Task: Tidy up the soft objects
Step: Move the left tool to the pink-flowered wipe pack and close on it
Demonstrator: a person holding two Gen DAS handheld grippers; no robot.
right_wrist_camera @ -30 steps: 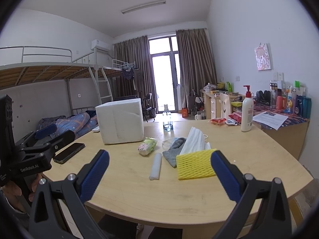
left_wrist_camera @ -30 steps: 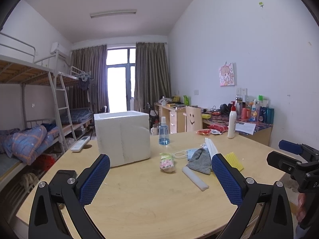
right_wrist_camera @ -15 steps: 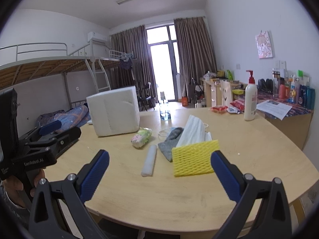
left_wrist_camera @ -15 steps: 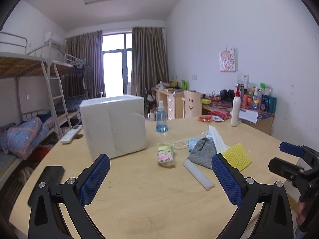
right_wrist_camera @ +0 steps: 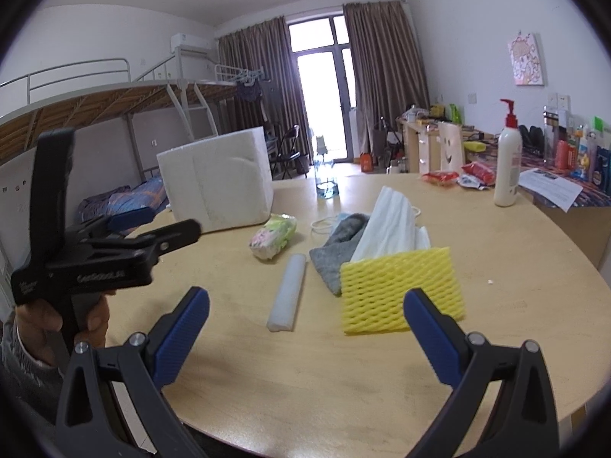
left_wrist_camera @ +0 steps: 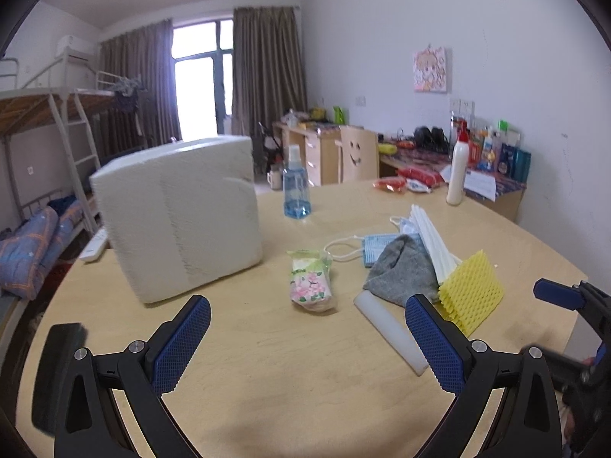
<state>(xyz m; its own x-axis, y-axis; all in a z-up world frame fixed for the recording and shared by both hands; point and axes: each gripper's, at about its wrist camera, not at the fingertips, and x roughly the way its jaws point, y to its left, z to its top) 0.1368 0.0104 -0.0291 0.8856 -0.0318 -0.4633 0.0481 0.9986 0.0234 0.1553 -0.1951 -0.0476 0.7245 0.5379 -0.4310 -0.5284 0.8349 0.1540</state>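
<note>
Wooden and round, the table (left_wrist_camera: 305,362) holds our soft things. We hold 2 tongs over it. Our left gripper (left_wrist_camera: 307,337) and our right gripper (right_wrist_camera: 306,330) both have their blue pads wide apart, with nothing in them. The yellow foam net sleeve (right_wrist_camera: 401,292) lies at 1 o'clock from the right tongs. The grey cloth (left_wrist_camera: 401,271) touches it. The white foam box (left_wrist_camera: 179,217) stands at 11 o'clock.

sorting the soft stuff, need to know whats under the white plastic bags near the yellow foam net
The white plastic bags lie over a grey cloth, and their near end is behind the yellow foam net. A blue face mask shows beside the cloth. Anything deeper is covered.
</note>
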